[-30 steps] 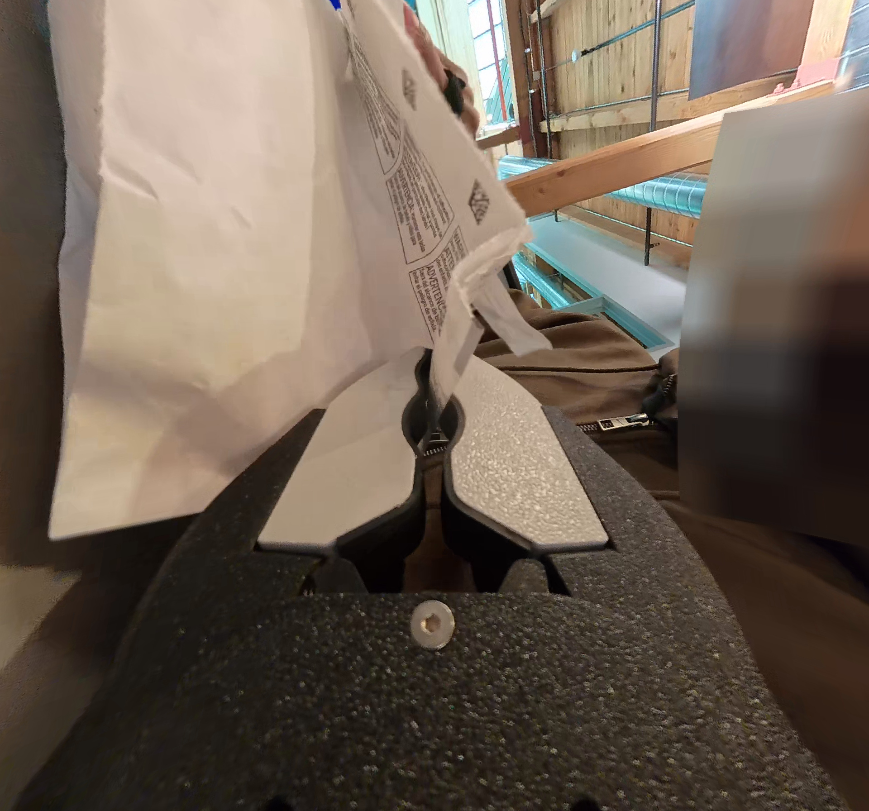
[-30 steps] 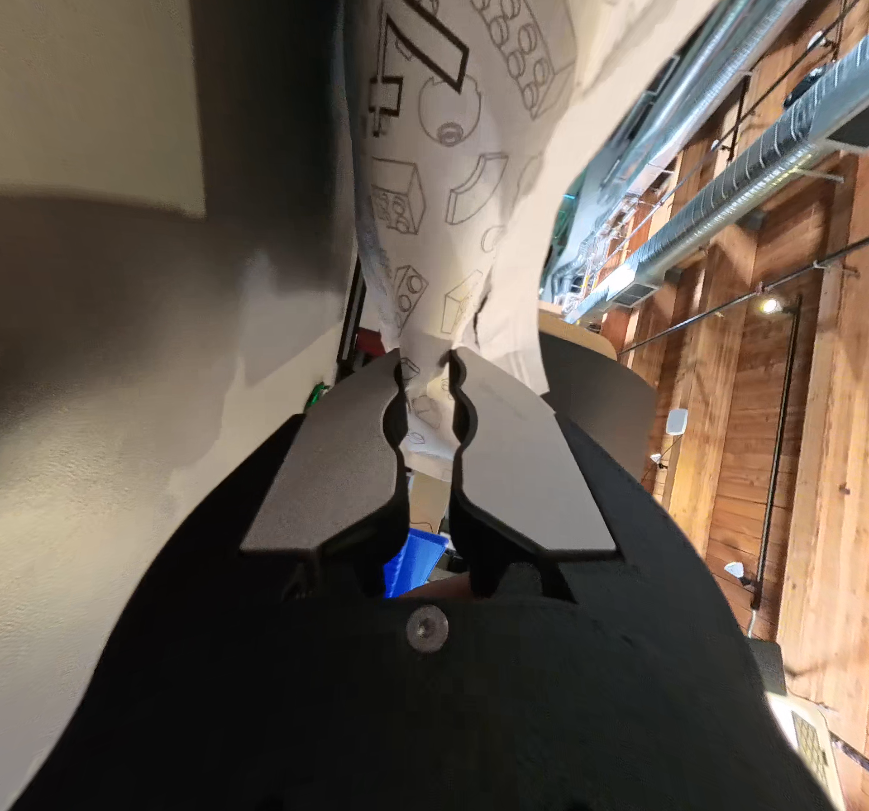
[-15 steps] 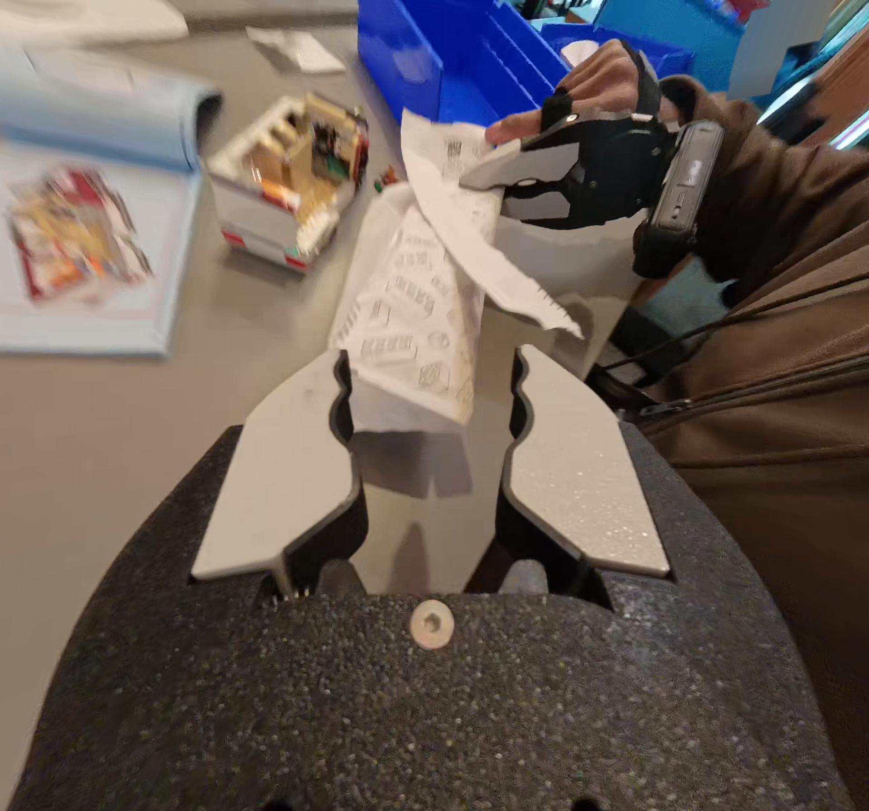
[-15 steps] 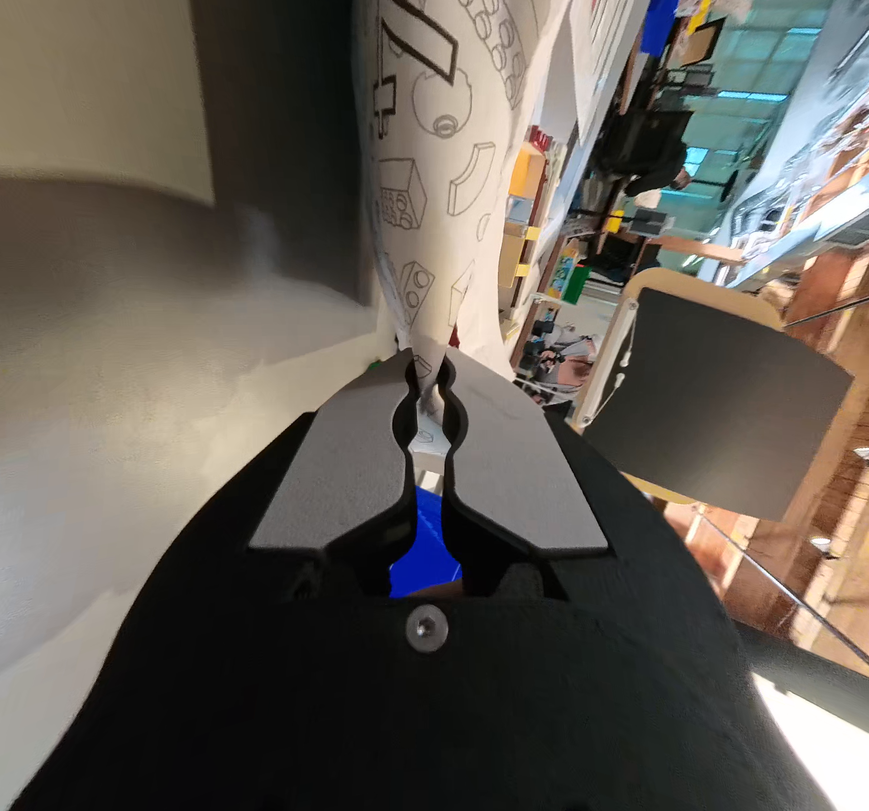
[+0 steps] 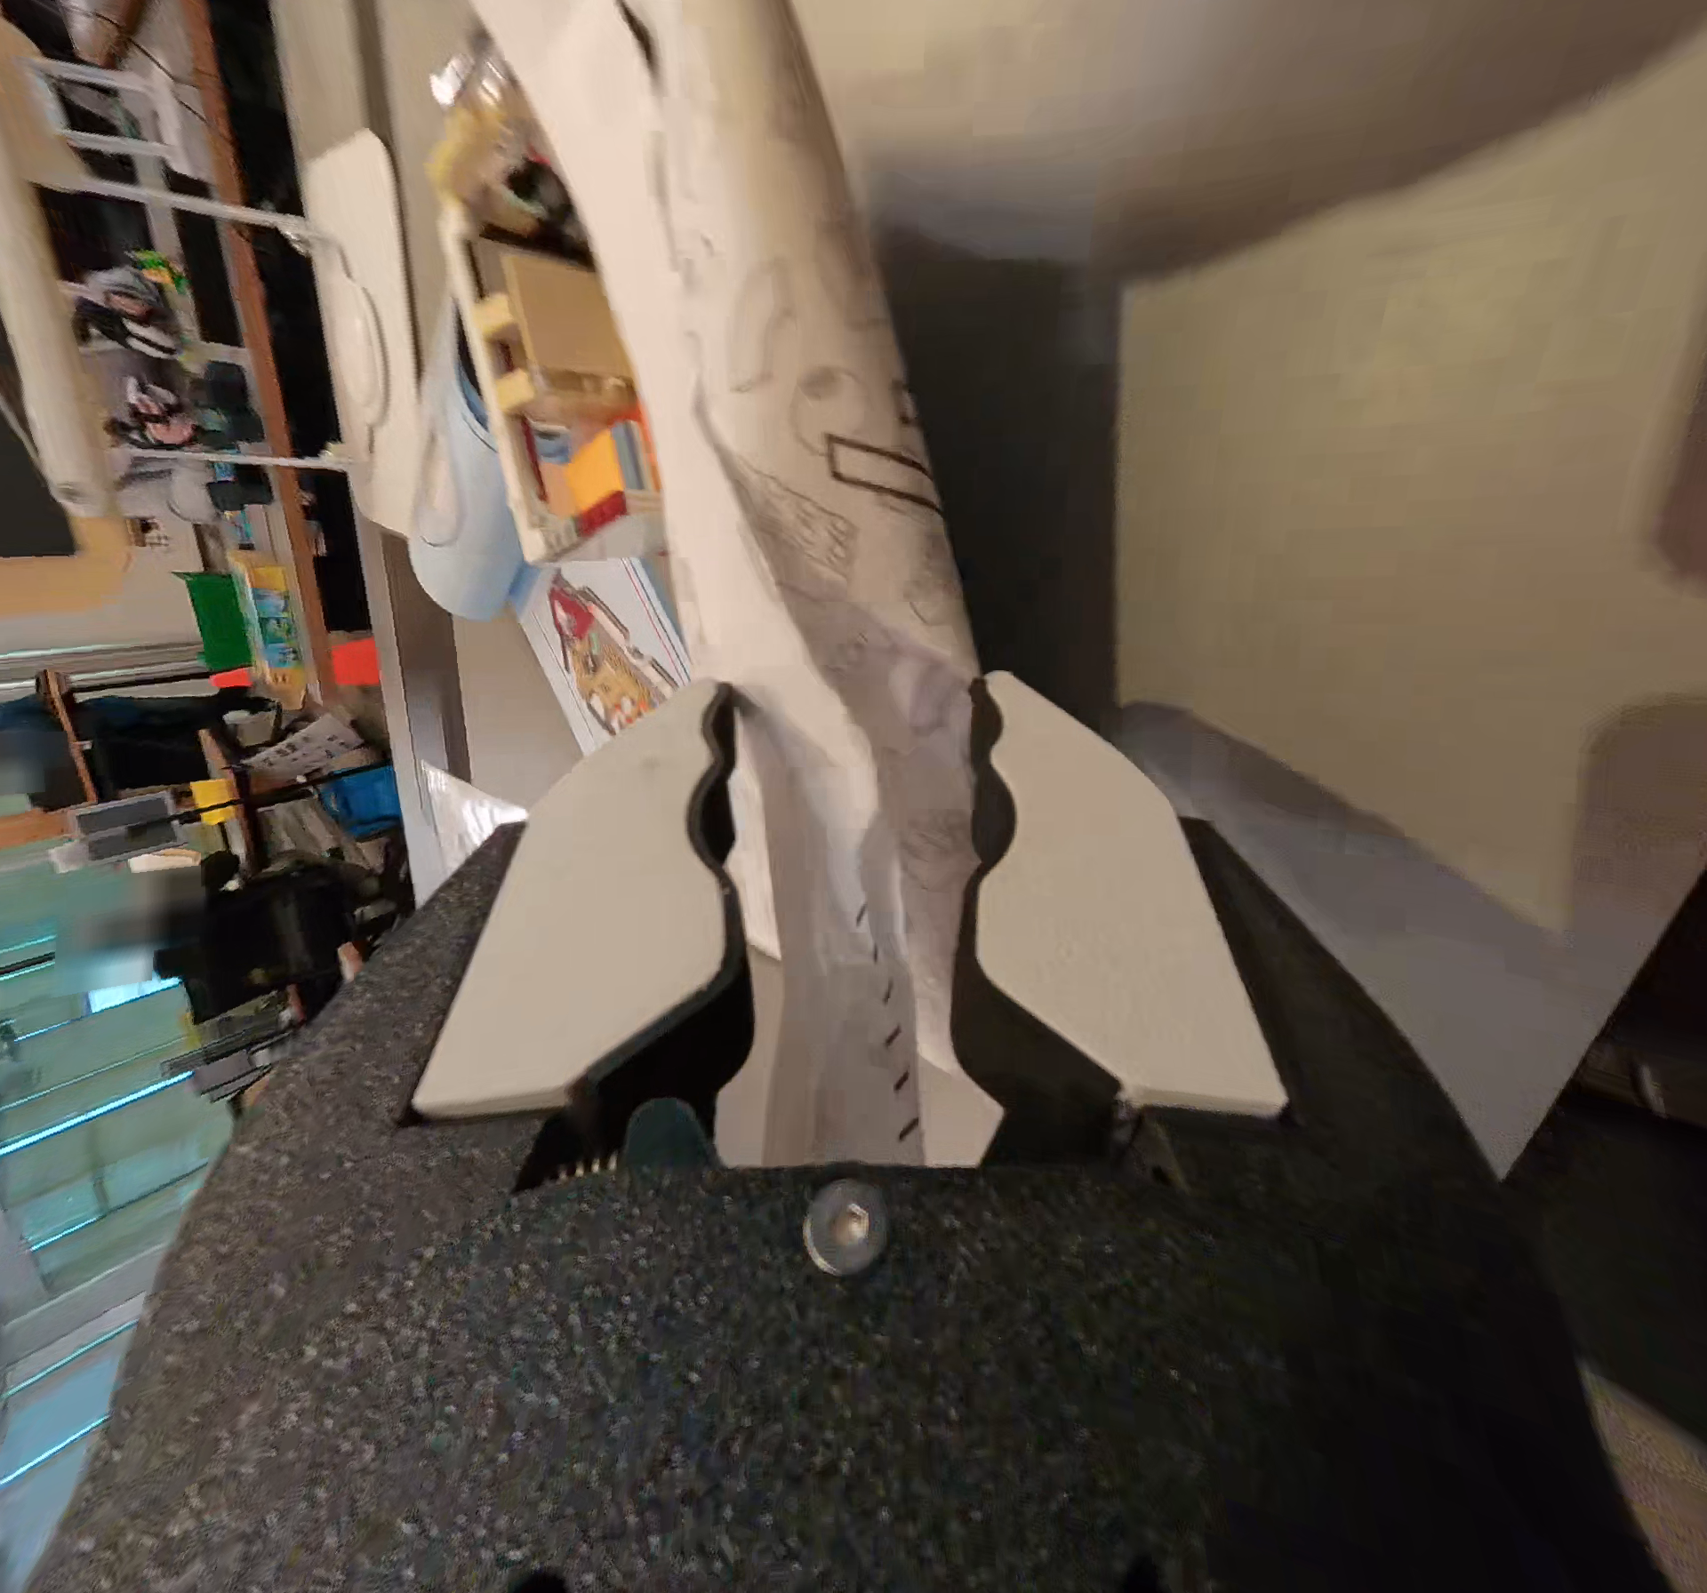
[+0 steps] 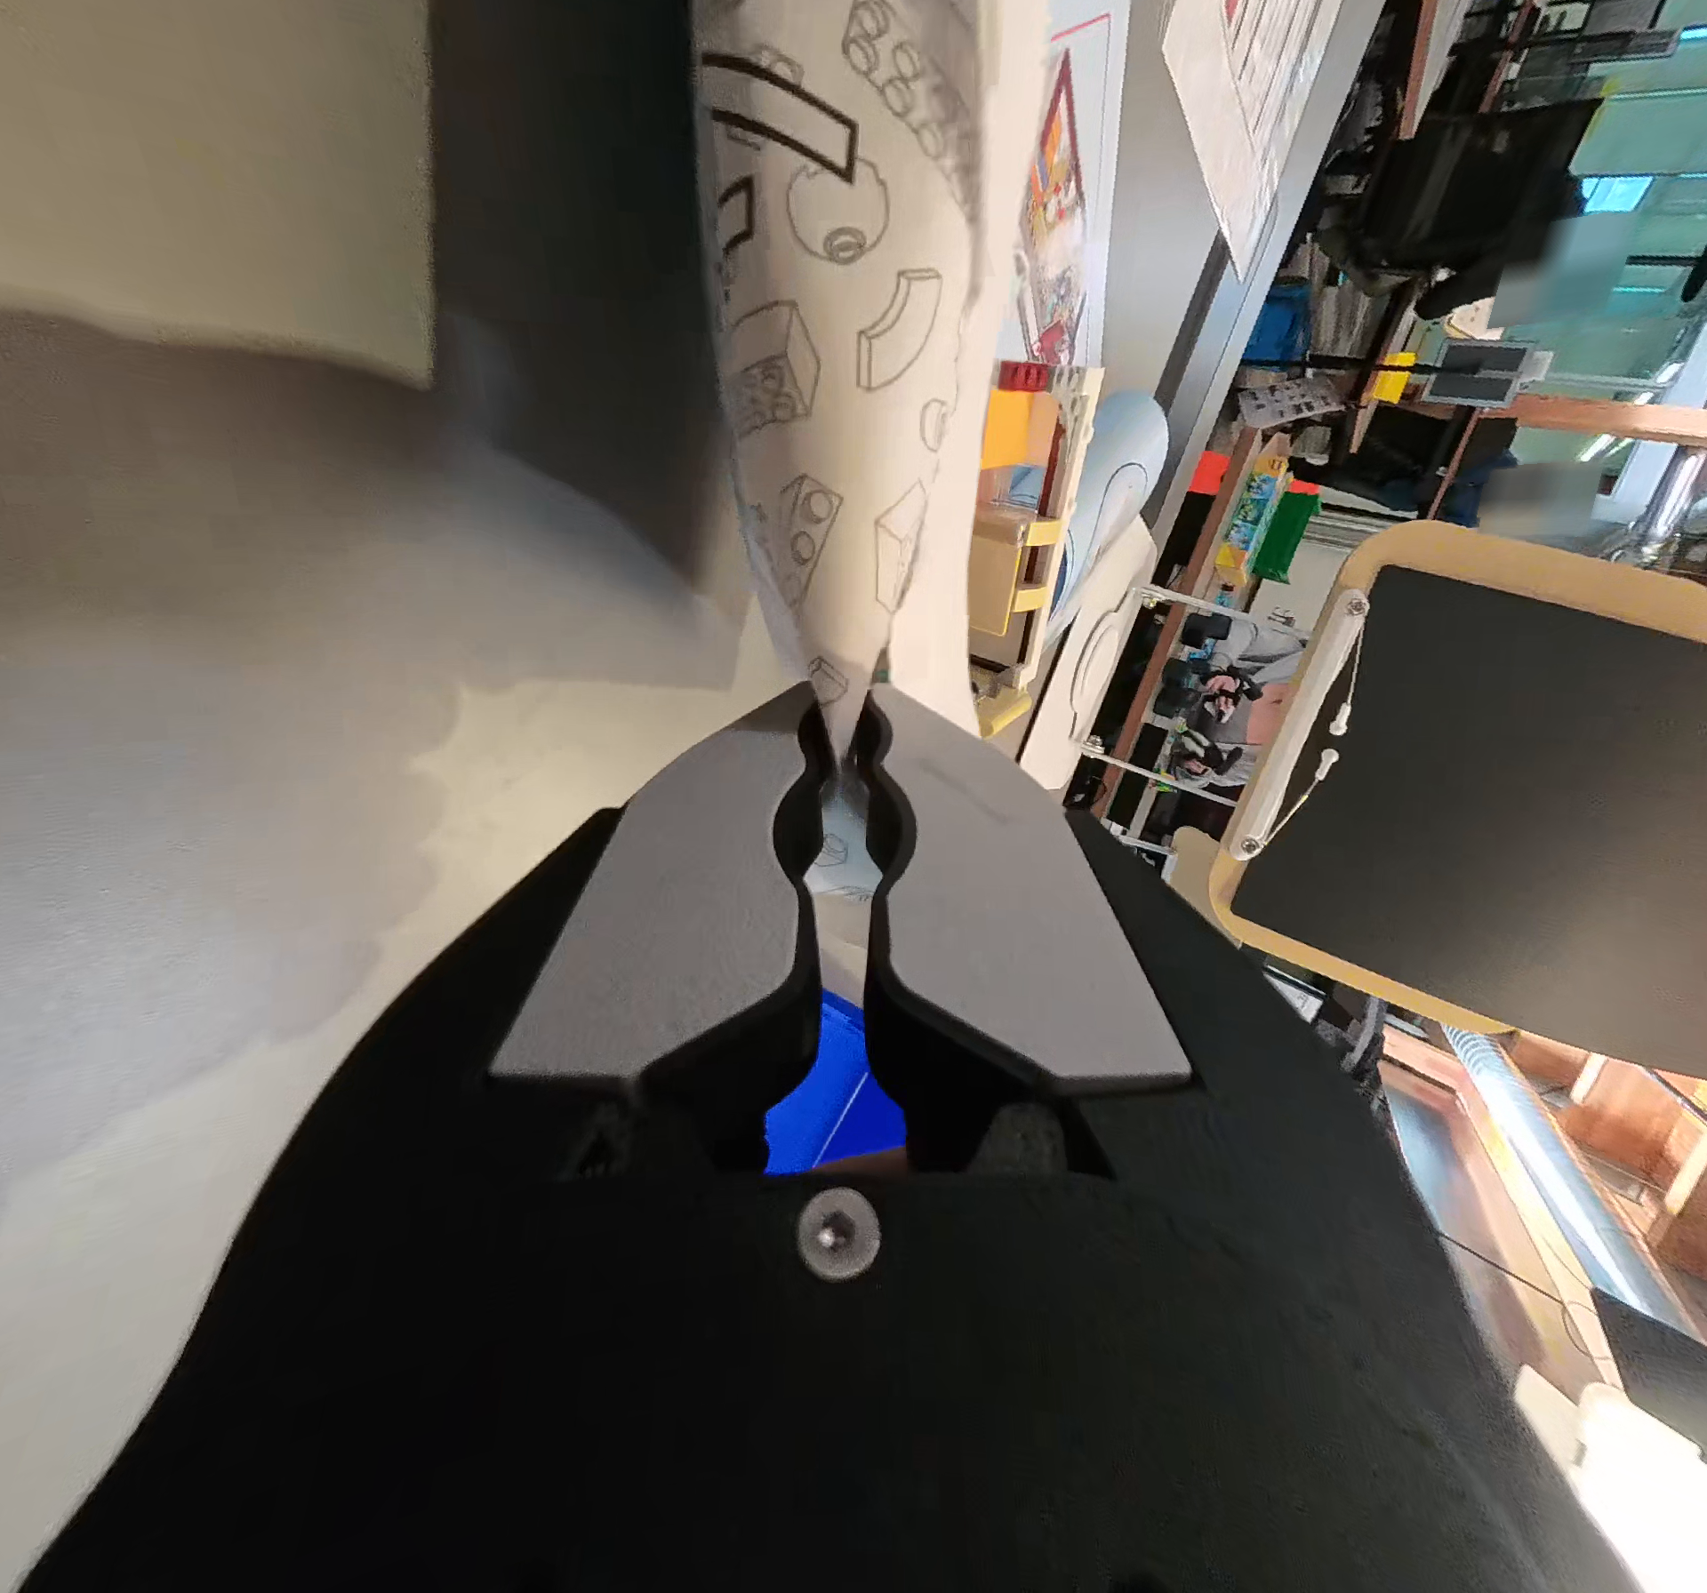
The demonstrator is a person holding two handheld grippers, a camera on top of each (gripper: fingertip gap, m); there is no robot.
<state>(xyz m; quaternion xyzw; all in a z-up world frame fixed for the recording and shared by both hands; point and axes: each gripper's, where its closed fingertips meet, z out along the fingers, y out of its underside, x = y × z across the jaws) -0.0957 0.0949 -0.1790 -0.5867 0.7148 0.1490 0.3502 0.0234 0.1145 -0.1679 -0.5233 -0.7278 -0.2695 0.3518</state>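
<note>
**Right wrist view: printed paper bag pinched, left jaws spread around it**

Right wrist view shows the white paper bag printed with grey outlines of toy bricks point(image 6: 836, 403) rising from the fingertips toward the top of the frame. The right gripper point(image 6: 845, 731) has its two grey fingers point(image 6: 702, 884) pressed nearly together, and a thin corner of the bag is pinched between the tips. A patch of blue point(image 6: 827, 1115) shows through the slot nearer the gripper's body.

In the left wrist view the same bag point(image 5: 831, 477) runs down between the fingers of the left gripper point(image 5: 850, 717), whose jaws stand spread. The paper fills most of the gap; it lies against the right finger point(image 5: 1090, 911), while a dark sliver shows beside the left one, so I cannot tell whether it is gripped. This view is blurred.

To the right of the bag in the right wrist view stands a small brick-built model in tan, yellow and red point(image 6: 1025, 523), with a pale blue curved sheet point(image 6: 1122, 477) just beyond it. A colourful printed page point(image 6: 1058, 191) lies farther off. Farther right are cluttered shelves point(image 6: 1293, 514) and a dark panel with a pale wooden rim point(image 6: 1496, 801). A large pale surface point(image 6: 212, 717) fills the left side.
</note>
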